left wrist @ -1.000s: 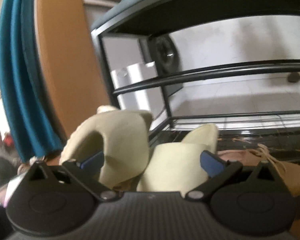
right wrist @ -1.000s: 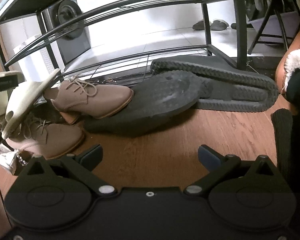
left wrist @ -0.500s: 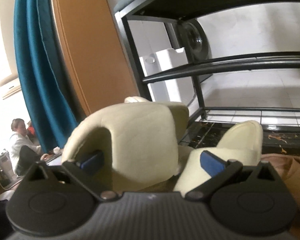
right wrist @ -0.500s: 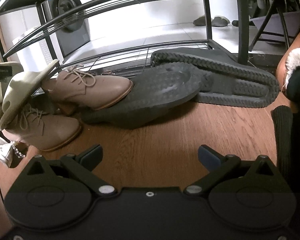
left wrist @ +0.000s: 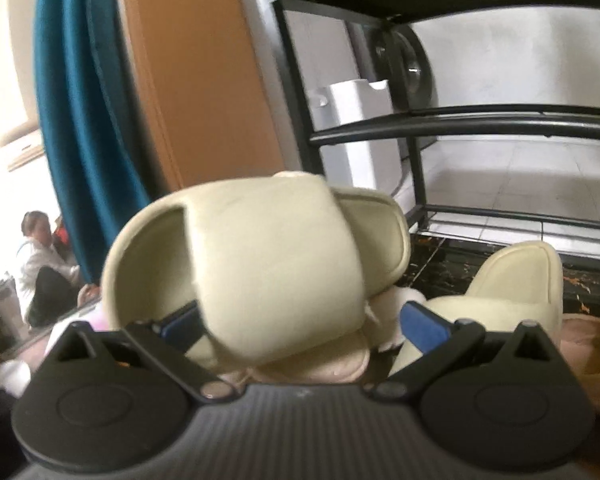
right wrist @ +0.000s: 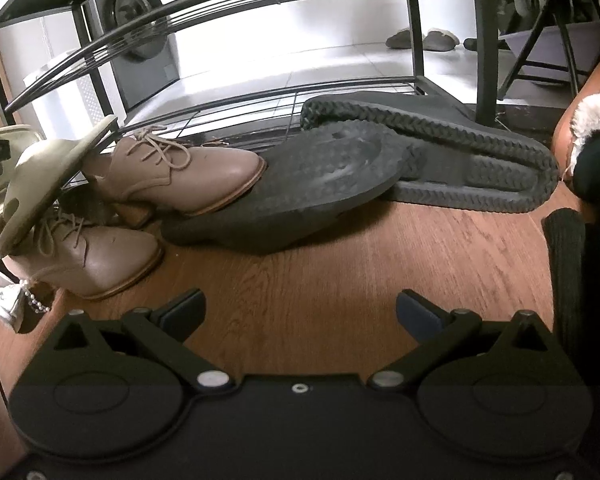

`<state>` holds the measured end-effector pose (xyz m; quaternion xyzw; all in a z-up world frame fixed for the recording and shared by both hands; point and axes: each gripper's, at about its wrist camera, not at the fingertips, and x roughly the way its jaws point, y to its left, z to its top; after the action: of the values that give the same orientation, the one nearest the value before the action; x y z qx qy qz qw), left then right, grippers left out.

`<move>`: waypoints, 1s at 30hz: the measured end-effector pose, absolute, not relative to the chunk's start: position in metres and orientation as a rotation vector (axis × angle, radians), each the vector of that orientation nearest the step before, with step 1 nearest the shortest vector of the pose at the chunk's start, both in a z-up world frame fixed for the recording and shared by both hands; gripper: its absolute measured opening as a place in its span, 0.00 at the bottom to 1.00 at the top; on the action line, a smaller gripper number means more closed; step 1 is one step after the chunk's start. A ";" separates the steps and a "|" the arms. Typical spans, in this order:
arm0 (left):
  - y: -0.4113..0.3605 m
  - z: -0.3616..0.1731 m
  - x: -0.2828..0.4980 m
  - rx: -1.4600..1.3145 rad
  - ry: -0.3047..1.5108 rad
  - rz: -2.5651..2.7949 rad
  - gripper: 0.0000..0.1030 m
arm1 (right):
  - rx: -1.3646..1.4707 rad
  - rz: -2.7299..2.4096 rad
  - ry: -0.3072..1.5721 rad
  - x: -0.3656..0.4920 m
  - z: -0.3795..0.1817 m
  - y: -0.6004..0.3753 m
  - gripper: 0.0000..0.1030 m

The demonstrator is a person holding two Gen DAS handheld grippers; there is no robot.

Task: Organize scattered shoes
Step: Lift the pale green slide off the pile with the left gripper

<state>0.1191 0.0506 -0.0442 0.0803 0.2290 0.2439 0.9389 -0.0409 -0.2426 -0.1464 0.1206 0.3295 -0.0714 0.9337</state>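
Left wrist view shows the left gripper (left wrist: 300, 322) with a cream slide sandal (left wrist: 260, 264) between its blue pads. The jaws stand wide apart, and the strap of the sandal covers the inner side of both pads, so I cannot tell if they press on it or only stand around it. The sandal is tilted, its long axis going away from the gripper and up toward the left post of the black shoe rack (left wrist: 460, 126). A second cream sandal (left wrist: 512, 280) stands on its edge just to the right, near the lower rail.

In the right wrist view, the right gripper (right wrist: 300, 314) is wide open and holds nothing; it hovers low over the wooden floor (right wrist: 340, 280). Ahead of it lie two black sandals (right wrist: 320, 188) with soles up, one partly across the other, their long axes running left to right along the front edge of the rack. At the left are two tan lace-up shoes (right wrist: 172, 172), one resting on the toe of the nearer black sandal.

I judge that the coming move depends on the left side: the rack shelf is straight ahead and a little right of the cream sandal, so the left hand is the nearer one to place it. The right gripper looks level and ready for the black pair.
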 end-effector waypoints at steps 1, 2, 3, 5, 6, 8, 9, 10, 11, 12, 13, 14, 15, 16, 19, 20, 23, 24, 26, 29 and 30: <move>0.051 -0.043 0.120 0.158 0.462 0.491 0.99 | 0.247 -0.147 0.674 -0.041 -0.146 -0.243 1.00; 0.052 -0.042 0.120 0.153 0.456 0.485 0.99 | 0.247 -0.149 0.676 -0.041 -0.147 -0.243 1.00; 0.054 -0.040 0.120 0.145 0.446 0.476 0.99 | 0.248 -0.150 0.679 -0.040 -0.147 -0.243 1.00; 0.055 -0.041 0.119 0.147 0.435 0.470 0.99 | 0.249 -0.152 0.683 -0.040 -0.148 -0.243 1.00; 0.056 -0.041 0.118 0.149 0.430 0.467 0.99 | 0.249 -0.152 0.685 -0.039 -0.148 -0.243 1.00; 0.055 -0.044 0.119 0.167 0.427 0.466 0.99 | 0.247 -0.148 0.687 -0.039 -0.149 -0.242 1.00; 0.055 -0.044 0.119 0.172 0.426 0.468 0.98 | 0.246 -0.145 0.689 -0.039 -0.149 -0.242 1.00; 0.055 -0.045 0.120 0.171 0.423 0.469 0.98 | 0.244 -0.142 0.690 -0.039 -0.149 -0.241 1.00; 0.055 -0.045 0.120 0.171 0.419 0.470 0.98 | 0.242 -0.139 0.691 -0.039 -0.149 -0.240 1.00; 0.054 -0.045 0.120 0.172 0.410 0.467 0.98 | 0.241 -0.138 0.691 -0.039 -0.149 -0.240 1.00; 0.052 -0.046 0.121 0.190 0.403 0.460 0.98 | 0.240 -0.137 0.692 -0.039 -0.149 -0.240 1.00; 0.050 -0.048 0.122 0.214 0.407 0.460 0.98 | 0.240 -0.137 0.692 -0.039 -0.149 -0.240 1.00; 0.050 -0.049 0.124 0.225 0.416 0.463 0.98 | 0.240 -0.136 0.692 -0.039 -0.149 -0.240 1.00; 0.051 -0.051 0.125 0.223 0.419 0.470 0.98 | 0.240 -0.137 0.694 -0.039 -0.149 -0.240 1.00; 0.053 -0.048 0.119 0.199 0.387 0.475 0.76 | 0.234 -0.137 0.698 -0.039 -0.150 -0.240 1.00; 0.054 -0.047 0.117 0.190 0.380 0.477 0.76 | 0.233 -0.137 0.699 -0.039 -0.150 -0.240 1.00; 0.055 -0.046 0.114 0.181 0.381 0.461 0.75 | 0.234 -0.136 0.703 -0.038 -0.150 -0.239 1.00; 0.055 -0.046 0.113 0.179 0.381 0.460 0.75 | 0.233 -0.134 0.703 -0.038 -0.150 -0.238 1.00; 0.054 -0.046 0.111 0.174 0.383 0.462 0.75 | 0.232 -0.130 0.702 -0.038 -0.150 -0.238 1.00; 0.051 -0.043 0.107 0.163 0.381 0.466 0.75 | 0.237 -0.129 0.696 -0.039 -0.149 -0.238 1.00; 0.050 -0.042 0.106 0.158 0.379 0.467 0.75 | 0.242 -0.131 0.695 -0.040 -0.148 -0.239 1.00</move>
<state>0.1060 0.0498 -0.0421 0.0779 0.1864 0.2298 0.9521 -0.0398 -0.2392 -0.1484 0.1181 0.3392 -0.0638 0.9311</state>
